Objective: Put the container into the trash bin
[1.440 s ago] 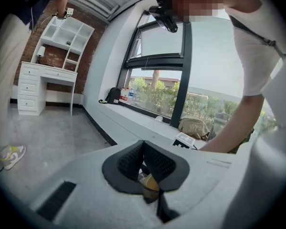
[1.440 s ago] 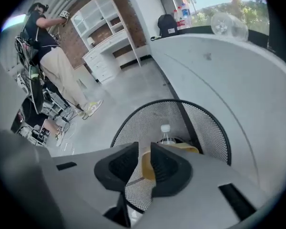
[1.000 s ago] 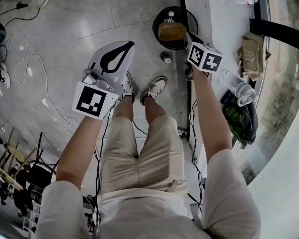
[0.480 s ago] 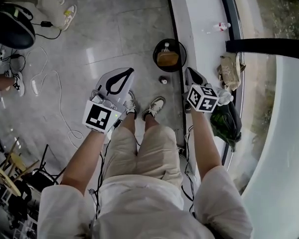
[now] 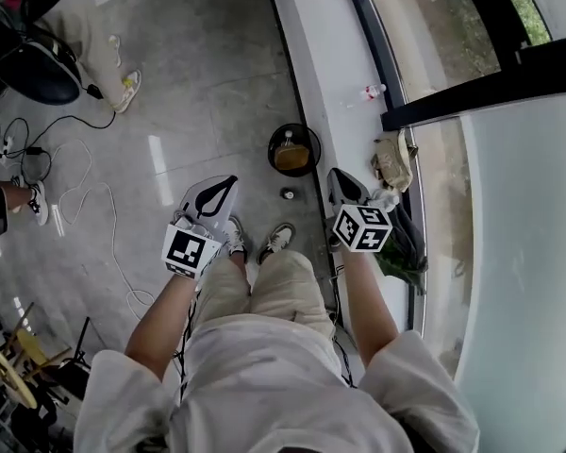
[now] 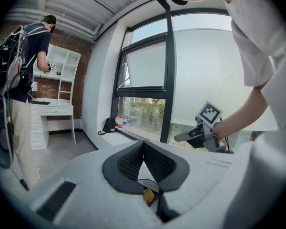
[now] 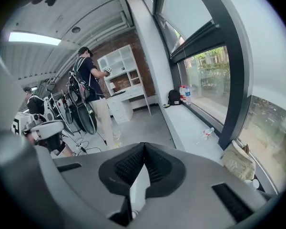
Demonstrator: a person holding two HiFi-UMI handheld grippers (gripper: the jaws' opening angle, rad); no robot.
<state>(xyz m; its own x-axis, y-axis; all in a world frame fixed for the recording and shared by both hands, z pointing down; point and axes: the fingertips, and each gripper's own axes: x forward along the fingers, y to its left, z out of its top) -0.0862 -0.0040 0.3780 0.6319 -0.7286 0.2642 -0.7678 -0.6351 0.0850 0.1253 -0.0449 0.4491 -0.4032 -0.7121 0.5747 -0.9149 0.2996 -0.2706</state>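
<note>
In the head view, the trash bin [image 5: 275, 140] stands on the floor [image 5: 198, 83], hard against the edge of the window ledge [image 5: 325, 55], with the brownish container [image 5: 291, 157] lying inside it. Since a second ago the bin has shrunk into the distance, and both the left claw [image 5: 223, 183] and the right claw [image 5: 337, 176] have lifted well clear of it. In the left gripper view the claw's jaws meet with nothing between them, and the bin shows far below. In the right gripper view the jaws are likewise pressed together and empty. The drop looks finished, and the person appears to be straightening up.
</note>
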